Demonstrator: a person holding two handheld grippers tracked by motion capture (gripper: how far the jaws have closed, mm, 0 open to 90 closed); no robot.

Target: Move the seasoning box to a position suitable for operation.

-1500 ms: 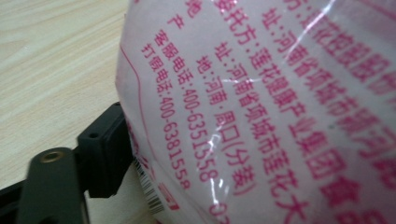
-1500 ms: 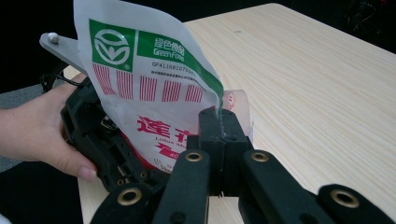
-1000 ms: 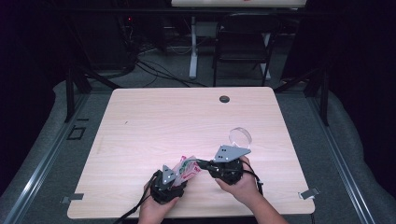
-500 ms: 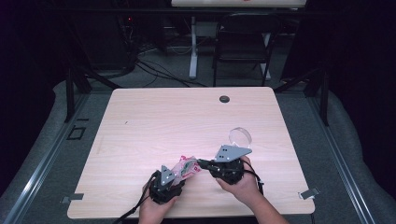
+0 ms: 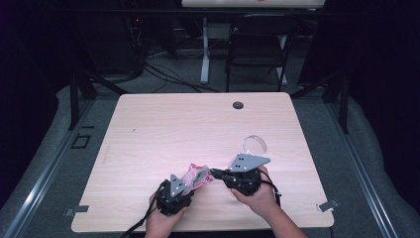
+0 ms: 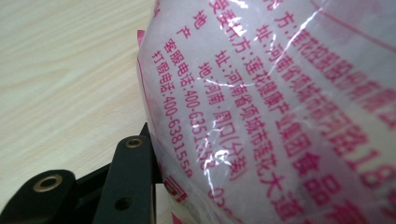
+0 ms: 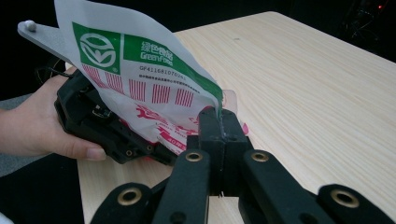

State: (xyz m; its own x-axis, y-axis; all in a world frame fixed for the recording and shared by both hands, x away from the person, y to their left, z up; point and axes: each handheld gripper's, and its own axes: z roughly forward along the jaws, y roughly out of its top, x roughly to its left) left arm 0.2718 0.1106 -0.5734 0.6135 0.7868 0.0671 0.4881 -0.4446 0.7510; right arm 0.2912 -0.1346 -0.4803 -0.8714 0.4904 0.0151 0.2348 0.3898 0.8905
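A puffy white plastic food bag (image 5: pixel 197 176) with pink print and a green band lies between my two grippers near the table's front edge. My left gripper (image 5: pixel 189 182) has the bag (image 6: pixel 280 102) between its jaws. They have just been closing and one black jaw presses on its side. My right gripper (image 7: pixel 219 122) is shut on the bag's (image 7: pixel 140 79) top corner edge, and the same gripper (image 5: pixel 214 173) reaches in from the right in the high view. A hand holds each gripper.
A clear round lid or dish (image 5: pixel 255 145) lies just beyond the right gripper. The wooden table (image 5: pixel 148 129) has a dark cable hole (image 5: pixel 238 105) at its far edge. A chair (image 5: pixel 257 44) and cables are behind the table.
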